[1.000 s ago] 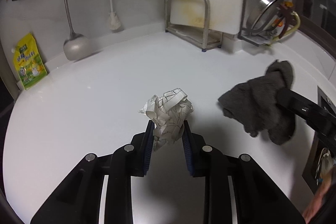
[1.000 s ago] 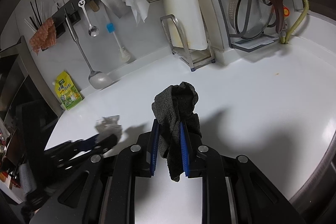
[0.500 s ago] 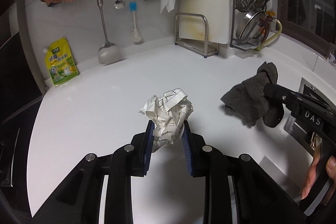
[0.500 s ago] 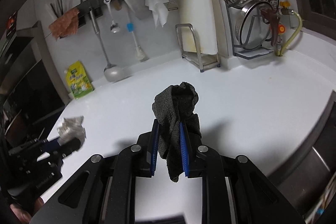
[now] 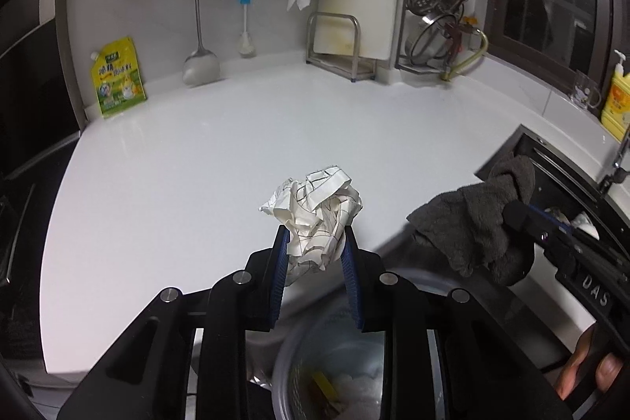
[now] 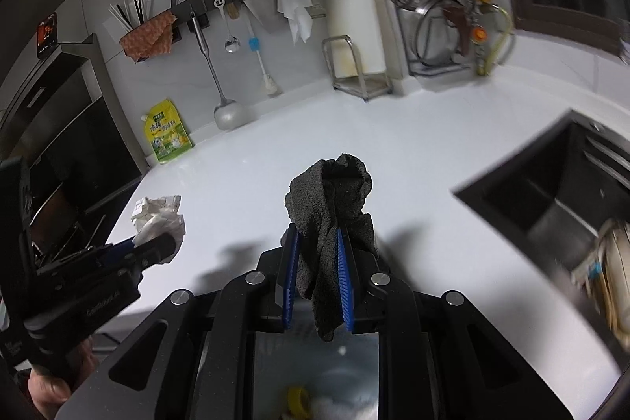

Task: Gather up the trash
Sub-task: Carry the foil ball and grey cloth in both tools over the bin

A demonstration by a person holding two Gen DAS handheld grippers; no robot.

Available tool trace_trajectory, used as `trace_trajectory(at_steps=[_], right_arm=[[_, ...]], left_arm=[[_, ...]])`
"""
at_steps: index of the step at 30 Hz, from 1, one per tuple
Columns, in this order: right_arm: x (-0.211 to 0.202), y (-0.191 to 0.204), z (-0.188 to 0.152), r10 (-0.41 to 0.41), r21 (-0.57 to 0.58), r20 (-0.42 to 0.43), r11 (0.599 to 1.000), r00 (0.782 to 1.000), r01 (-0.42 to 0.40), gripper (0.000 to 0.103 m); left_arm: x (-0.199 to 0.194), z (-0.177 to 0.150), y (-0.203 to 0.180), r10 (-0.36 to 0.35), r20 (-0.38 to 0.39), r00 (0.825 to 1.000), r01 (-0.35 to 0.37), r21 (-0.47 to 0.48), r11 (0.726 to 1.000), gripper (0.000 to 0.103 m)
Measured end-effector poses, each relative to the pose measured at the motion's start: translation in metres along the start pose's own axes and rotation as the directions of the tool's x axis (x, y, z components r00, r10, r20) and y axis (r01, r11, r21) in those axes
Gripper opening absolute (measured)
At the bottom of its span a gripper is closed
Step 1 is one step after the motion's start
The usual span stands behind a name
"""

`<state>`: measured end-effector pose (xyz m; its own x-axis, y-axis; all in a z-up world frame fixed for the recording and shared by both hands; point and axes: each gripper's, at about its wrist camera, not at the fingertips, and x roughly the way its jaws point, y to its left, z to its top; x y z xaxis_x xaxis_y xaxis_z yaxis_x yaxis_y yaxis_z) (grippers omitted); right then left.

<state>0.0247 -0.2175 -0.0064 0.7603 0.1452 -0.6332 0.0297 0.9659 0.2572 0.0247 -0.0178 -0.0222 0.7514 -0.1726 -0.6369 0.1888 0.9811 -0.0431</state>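
My left gripper (image 5: 314, 243) is shut on a crumpled ball of white lined paper (image 5: 315, 211), held in the air at the white counter's front edge. My right gripper (image 6: 318, 243) is shut on a bunched dark grey cloth (image 6: 332, 203) that hangs down between its blue pads. In the left wrist view the cloth (image 5: 476, 223) hangs to the right, at about the same height. The right wrist view shows the paper ball (image 6: 157, 219) off to the left in the other gripper. Below both grippers sits a round bin (image 5: 334, 361) with scraps inside.
A dark sink (image 6: 559, 207) is cut into the counter (image 5: 236, 152) on the right. At the back wall stand a yellow-green pouch (image 5: 118, 77), a hanging ladle (image 5: 199, 65), a brush, a metal rack (image 5: 342, 50) and pot lids. A yellow bottle (image 5: 616, 97) stands far right.
Both grippers have drawn back from the counter towards its front edge, still holding the paper and the cloth. The bin below and the sink at the right have come into view.
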Motion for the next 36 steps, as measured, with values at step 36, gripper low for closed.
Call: trace_trajectory(at_steps=[36], right_arm=[[-0.032, -0.002, -0.1, -0.017, 0.097, -0.129, 0.995, 0.991, 0.03, 0.018]], left_arm=[[-0.026, -0.08, -0.023, -0.084, -0.082, 0.993, 0.093, 0.113, 0.989, 0.026]])
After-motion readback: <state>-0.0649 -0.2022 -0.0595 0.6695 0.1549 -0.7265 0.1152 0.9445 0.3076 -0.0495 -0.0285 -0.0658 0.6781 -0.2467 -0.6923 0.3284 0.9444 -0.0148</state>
